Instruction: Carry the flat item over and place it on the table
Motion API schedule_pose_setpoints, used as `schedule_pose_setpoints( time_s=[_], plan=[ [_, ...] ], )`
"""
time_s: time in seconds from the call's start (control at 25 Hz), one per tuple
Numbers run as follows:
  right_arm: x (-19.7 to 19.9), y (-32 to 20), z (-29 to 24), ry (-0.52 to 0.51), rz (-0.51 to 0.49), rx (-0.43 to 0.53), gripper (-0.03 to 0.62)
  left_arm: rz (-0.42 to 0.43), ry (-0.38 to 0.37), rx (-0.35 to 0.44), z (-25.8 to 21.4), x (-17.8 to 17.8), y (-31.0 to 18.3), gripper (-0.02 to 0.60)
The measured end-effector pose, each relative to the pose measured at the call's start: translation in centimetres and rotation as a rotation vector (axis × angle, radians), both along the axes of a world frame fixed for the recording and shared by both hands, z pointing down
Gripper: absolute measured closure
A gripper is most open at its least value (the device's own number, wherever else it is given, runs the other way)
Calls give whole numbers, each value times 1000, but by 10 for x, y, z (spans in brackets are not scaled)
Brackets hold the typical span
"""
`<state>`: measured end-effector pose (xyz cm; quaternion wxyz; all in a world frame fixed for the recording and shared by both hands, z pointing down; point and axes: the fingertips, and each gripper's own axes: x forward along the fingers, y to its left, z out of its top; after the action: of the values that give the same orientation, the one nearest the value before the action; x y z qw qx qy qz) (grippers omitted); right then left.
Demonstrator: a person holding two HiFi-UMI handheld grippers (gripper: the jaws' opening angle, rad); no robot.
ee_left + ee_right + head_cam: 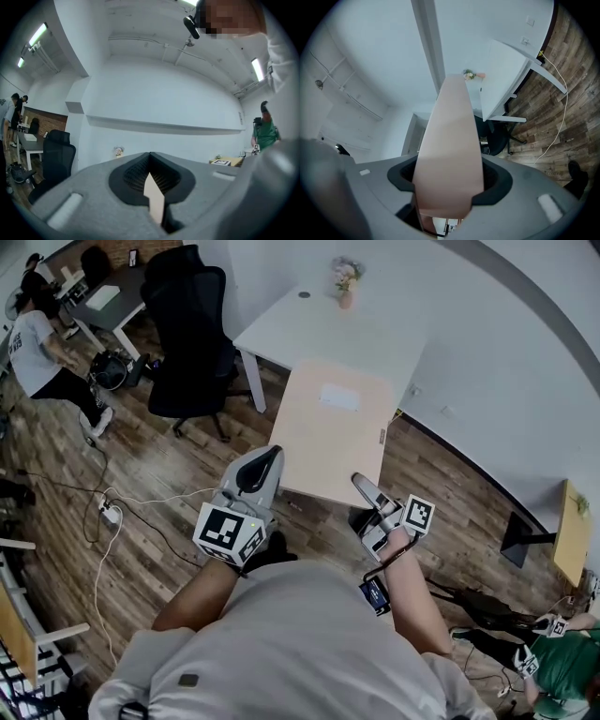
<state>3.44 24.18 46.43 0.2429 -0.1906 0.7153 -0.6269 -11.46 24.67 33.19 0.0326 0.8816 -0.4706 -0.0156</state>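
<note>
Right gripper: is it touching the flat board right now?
Touching. The right gripper view shows the flat board running out from between the jaws of the right gripper, which close on it.

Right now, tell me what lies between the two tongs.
Only the board: its near edge spans from the left tongs to the right tongs, seen in the head view.

Both bare forearms reach forward toward 12 o'clock. The left gripper (261,471) is at about 11 o'clock and the right gripper (362,484) at about 1. Each one has its jaws clamped on the near edge of the flat board (333,442).
</note>
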Motion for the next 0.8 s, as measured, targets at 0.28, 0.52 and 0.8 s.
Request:
schedule_pose_setpoints(
  time_s=[0.28, 0.52, 0.8],
  plan=[
    [-40, -47, -2, -14, 74, -4, 296, 58, -15, -5, -6, -45, -49, 581],
    [-61, -69, 1, -19, 111, -10, 296, 82, -17, -10, -3, -68, -75, 581],
    [-60, -94, 4, -13, 125, -7, 296, 84, -14, -14, 4, -73, -96, 581]
  ],
)
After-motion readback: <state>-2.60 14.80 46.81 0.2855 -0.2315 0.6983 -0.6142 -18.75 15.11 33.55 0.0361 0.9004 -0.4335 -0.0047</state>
